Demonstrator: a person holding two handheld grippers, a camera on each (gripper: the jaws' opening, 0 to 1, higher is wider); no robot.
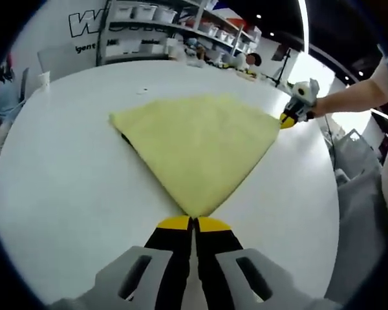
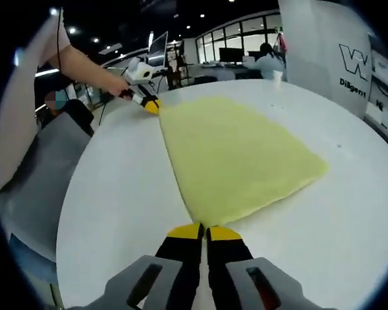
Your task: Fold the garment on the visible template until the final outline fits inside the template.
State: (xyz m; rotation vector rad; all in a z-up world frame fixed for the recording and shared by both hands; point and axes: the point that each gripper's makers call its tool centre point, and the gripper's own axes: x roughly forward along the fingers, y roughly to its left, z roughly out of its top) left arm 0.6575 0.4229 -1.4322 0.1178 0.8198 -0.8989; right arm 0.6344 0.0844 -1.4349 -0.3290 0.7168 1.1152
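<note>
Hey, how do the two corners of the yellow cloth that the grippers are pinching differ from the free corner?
The left gripper and the right gripper each clamp a corner of the yellow cloth with jaws shut, so those two corners taper to sharp points. The free corner has nothing holding it and looks blunter, lying flat on the white table. All three corners rest low against the tabletop, and the cloth between them lies flat.

White wall panel (image 2: 365,74): large letter "W" above the partial word "Diligent". White wall (image 1: 77,29) behind the shelving: partial "W" and "gent"; remaining characters illegible.
</note>
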